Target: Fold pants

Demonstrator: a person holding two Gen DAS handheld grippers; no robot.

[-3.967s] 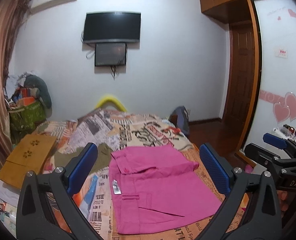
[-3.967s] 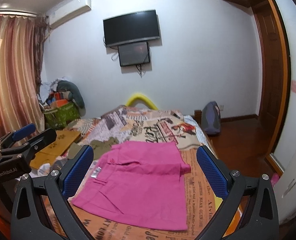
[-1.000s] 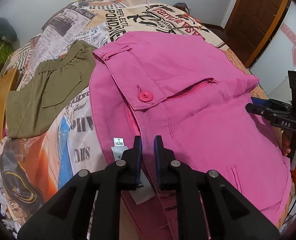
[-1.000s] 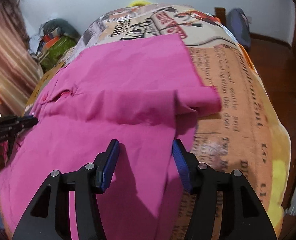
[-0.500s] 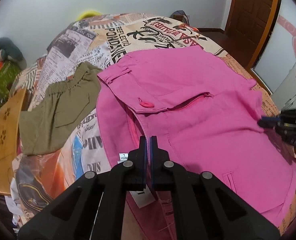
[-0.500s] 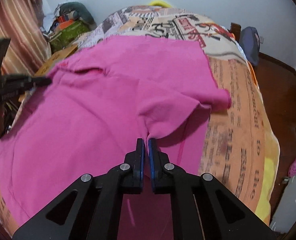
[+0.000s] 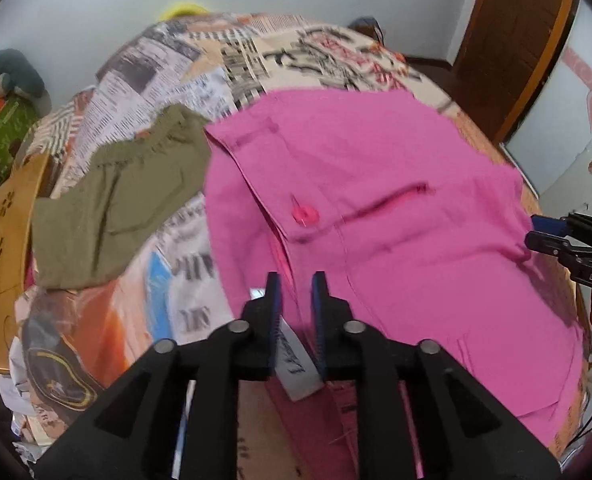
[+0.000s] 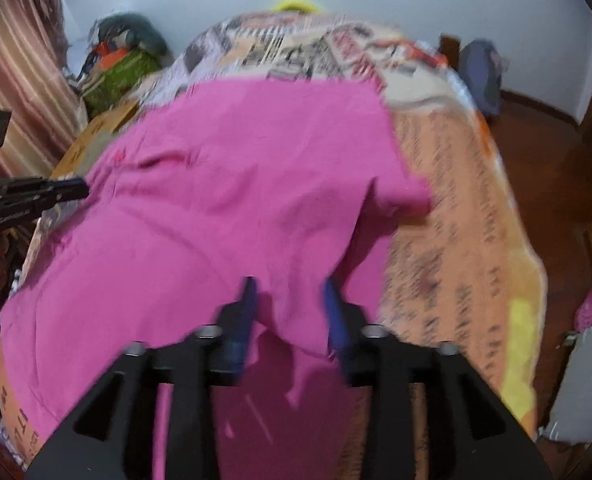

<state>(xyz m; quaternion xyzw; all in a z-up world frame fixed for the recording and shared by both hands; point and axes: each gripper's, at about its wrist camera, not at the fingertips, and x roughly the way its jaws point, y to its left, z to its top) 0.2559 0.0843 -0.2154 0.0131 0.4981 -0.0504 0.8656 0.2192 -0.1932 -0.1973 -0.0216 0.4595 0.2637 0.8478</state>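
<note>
Both claws loosening over the pink pants on the bed

Clamped shut half a second ago, the left gripper (image 7: 295, 280) and right gripper (image 8: 289, 286) now open, pink pants (image 7: 376, 184) cloth still between their jaws, no longer pinched. Only the left view shows the white label (image 7: 296, 356), button (image 7: 305, 214) and olive garment (image 7: 124, 192) far left; only the right shows the curtain (image 8: 20, 80).

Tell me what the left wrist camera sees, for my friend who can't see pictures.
Pink pants lie spread on a bed with a newspaper-print cover, their button facing up. The left claw is opening just above the waistband edge, with a white label between its arms. Olive-green shorts lie to the left.
</note>
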